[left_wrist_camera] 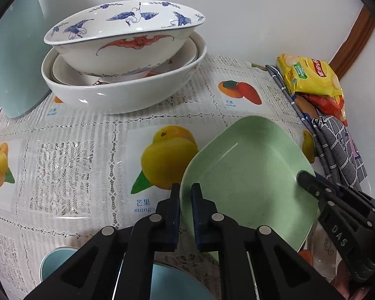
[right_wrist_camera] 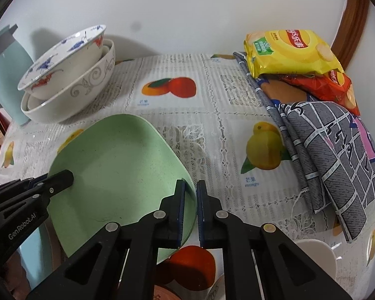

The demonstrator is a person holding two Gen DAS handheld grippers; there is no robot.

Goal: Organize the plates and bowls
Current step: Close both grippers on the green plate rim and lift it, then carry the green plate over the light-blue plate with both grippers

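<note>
left hand-held gripper [left_wrist_camera: 186, 192] and right hand-held gripper [right_wrist_camera: 190, 190] each clamped tight on opposite rims of green plate [left_wrist_camera: 247, 175], likely for level two-sided carry toward stacked bowls [left_wrist_camera: 122, 57].

The green plate [right_wrist_camera: 117, 165] looks like matt plastic, faintly speckled. The stacked bowls [left_wrist_camera: 122, 75] are glossy glazed ceramic, white with painted blue and red figures. The tablecloth [left_wrist_camera: 87, 155] is lace-patterned under a shiny clear plastic film with printed fruit. The folded cloth [right_wrist_camera: 337, 150] is woven fabric, matt and checked. The snack bags [right_wrist_camera: 292, 50] are glossy crinkled foil. The gripper fingers [left_wrist_camera: 171, 215] are matt black plastic with round metal pins. The jug [left_wrist_camera: 15, 62] is smooth, pale blue and satin-finished
</note>
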